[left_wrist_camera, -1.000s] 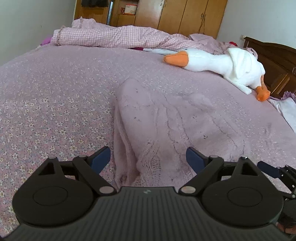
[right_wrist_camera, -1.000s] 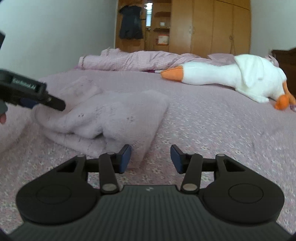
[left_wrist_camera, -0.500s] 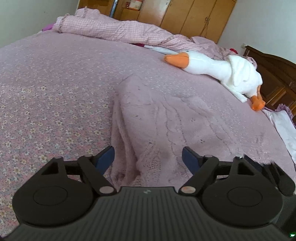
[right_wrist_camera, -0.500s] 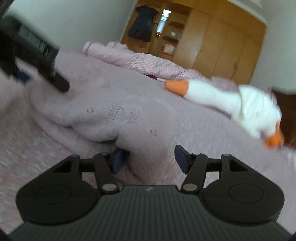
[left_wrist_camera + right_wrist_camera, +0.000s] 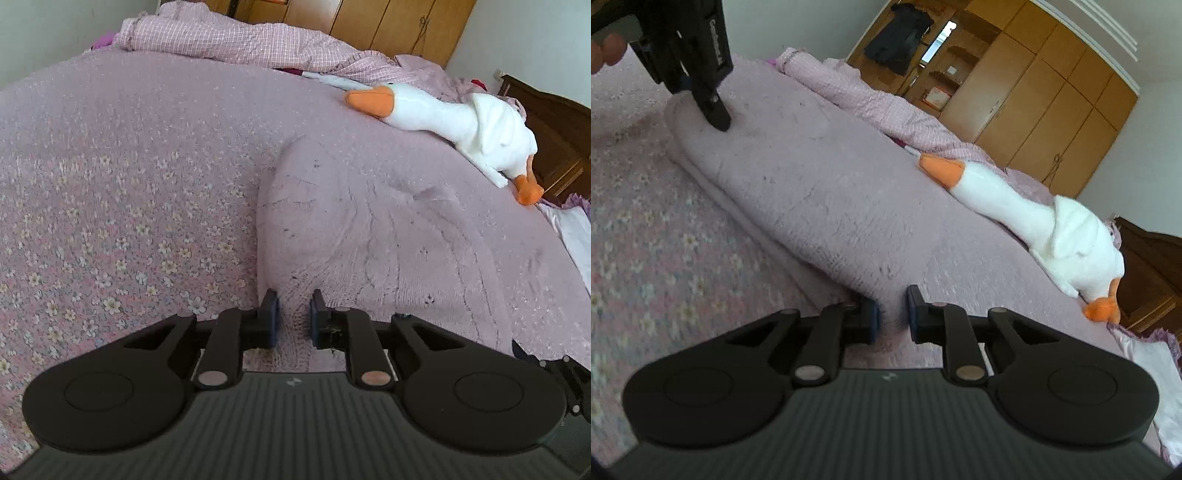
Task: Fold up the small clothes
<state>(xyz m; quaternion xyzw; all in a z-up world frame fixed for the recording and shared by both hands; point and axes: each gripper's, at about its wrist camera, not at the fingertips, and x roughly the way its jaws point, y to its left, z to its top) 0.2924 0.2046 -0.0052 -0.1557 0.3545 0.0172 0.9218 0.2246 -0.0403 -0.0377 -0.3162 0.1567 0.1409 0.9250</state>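
A small pale pink knitted garment (image 5: 354, 229) lies spread on the flowered pink bedspread (image 5: 110, 192). My left gripper (image 5: 293, 314) is shut on the garment's near edge, with knit fabric pinched between the blue pads. In the right wrist view the same garment (image 5: 812, 184) stretches from the upper left towards me, and my right gripper (image 5: 892, 310) is shut on its near corner. The left gripper (image 5: 714, 110) also shows there at the top left, pressed onto the garment's far end, with a fingertip of the person's hand beside it.
A white plush goose (image 5: 454, 122) with an orange beak lies across the far right of the bed. A checked pink duvet (image 5: 229, 40) is bunched at the head. A dark wooden bedside unit (image 5: 561, 133) and white cloth (image 5: 576, 236) stand right; wardrobes (image 5: 1041, 110) behind.
Both grippers went from open to shut, each closing on an edge of the knitted garment. Both moved forward and down onto it, and the right wrist view tilted.
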